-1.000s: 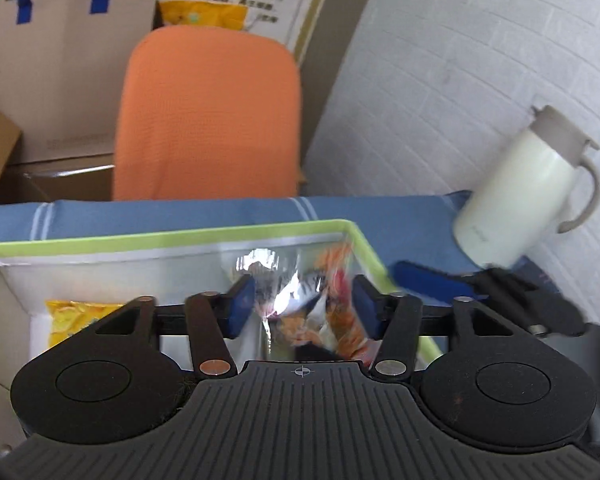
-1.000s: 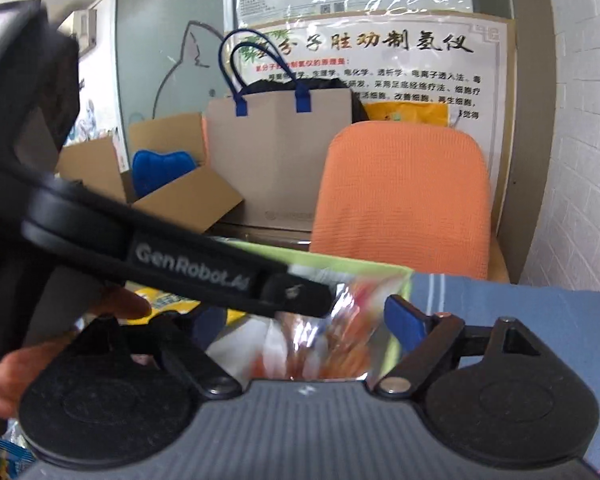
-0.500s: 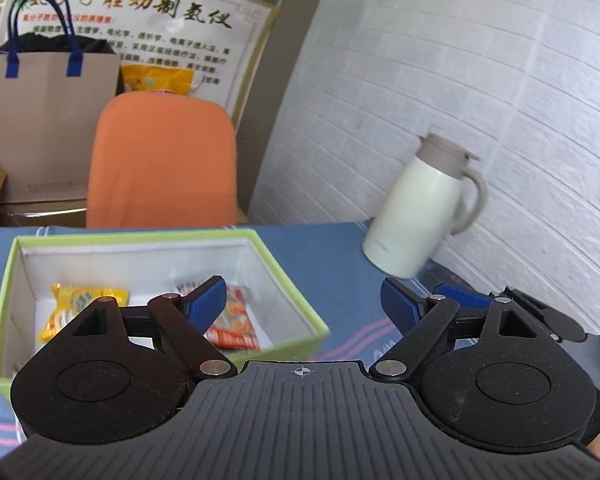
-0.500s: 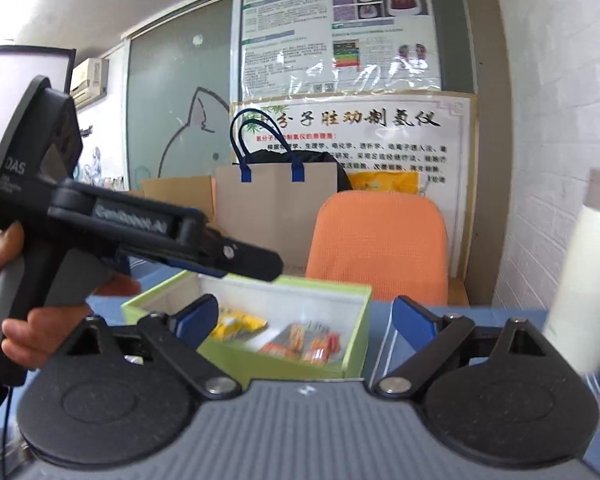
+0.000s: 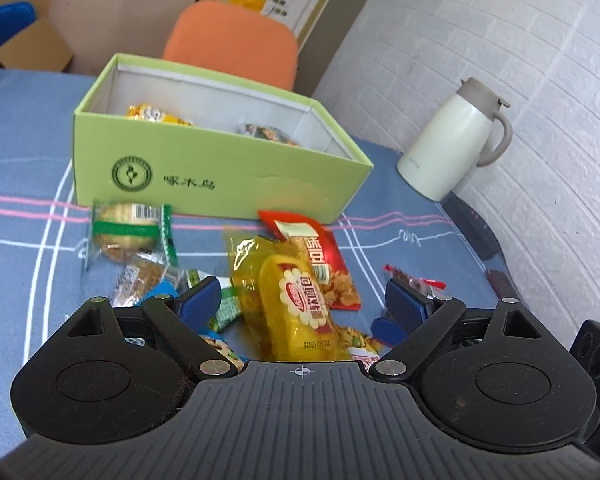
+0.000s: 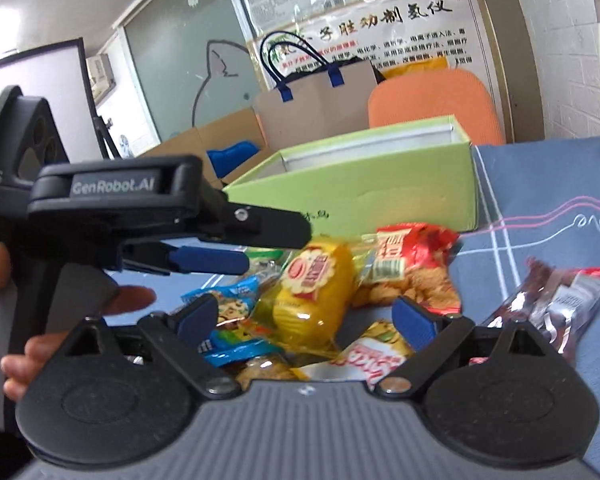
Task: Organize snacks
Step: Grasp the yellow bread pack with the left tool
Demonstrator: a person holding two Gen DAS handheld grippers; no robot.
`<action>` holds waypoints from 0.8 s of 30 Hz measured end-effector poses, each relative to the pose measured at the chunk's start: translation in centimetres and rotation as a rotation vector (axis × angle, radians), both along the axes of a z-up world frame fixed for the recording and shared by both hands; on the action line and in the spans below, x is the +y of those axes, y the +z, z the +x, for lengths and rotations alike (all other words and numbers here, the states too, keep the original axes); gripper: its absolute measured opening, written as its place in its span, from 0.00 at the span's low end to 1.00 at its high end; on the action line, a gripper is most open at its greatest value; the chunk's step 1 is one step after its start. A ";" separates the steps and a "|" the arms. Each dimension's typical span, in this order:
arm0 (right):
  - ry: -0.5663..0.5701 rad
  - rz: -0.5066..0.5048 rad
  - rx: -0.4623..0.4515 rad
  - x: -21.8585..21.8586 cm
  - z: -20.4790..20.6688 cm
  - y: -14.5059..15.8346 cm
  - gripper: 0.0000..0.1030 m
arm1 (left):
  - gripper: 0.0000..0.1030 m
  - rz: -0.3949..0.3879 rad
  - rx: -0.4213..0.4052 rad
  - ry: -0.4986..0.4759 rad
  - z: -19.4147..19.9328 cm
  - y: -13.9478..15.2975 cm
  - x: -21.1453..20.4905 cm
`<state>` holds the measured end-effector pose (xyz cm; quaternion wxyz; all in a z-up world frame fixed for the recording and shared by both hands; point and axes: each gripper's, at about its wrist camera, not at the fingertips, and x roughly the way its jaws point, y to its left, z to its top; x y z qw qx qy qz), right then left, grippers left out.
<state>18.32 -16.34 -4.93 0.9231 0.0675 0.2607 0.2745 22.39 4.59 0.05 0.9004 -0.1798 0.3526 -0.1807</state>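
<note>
A green box (image 5: 220, 168) stands on the blue tablecloth and holds a yellow packet (image 5: 152, 114) and another snack. In front of it lies a pile of snacks: a yellow bread packet (image 5: 296, 300), a red packet (image 5: 320, 260), a green-edged cake packet (image 5: 126, 228) and a dark red bar (image 6: 560, 300). My left gripper (image 5: 304, 300) is open and empty, low over the yellow packet. My right gripper (image 6: 308, 316) is open and empty over the same pile, with the yellow packet (image 6: 312, 292) ahead. The left gripper also shows in the right wrist view (image 6: 204, 260).
A cream thermos jug (image 5: 452, 144) stands at the right by the white brick wall. An orange chair (image 5: 232, 40) is behind the table, with a paper bag (image 6: 320, 96) and cardboard boxes (image 5: 24, 44) behind it. The table's right edge (image 5: 480, 236) is near the pile.
The left gripper let go of a snack in the box, opened, and pulled back and down to the pile. The right gripper also drew back and lowered over the pile.
</note>
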 end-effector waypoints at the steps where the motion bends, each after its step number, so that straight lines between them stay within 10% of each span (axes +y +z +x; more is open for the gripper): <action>1: -0.004 -0.016 -0.007 0.3 0.0 0.0 0.91 | 0.75 0.000 0.003 0.005 0.3 0.0 -0.1; 18: 0.023 -0.082 0.031 2.4 2.9 -1.6 0.90 | 0.53 0.095 0.053 -0.018 2.3 -2.6 -0.7; 20: 0.046 -0.061 0.047 2.5 2.7 -1.4 0.64 | 0.39 0.085 0.042 -0.031 2.1 -2.5 -0.6; 24: 0.031 -0.095 0.028 3.3 2.0 -0.3 0.60 | 0.24 0.035 0.041 -0.061 1.5 -2.2 0.0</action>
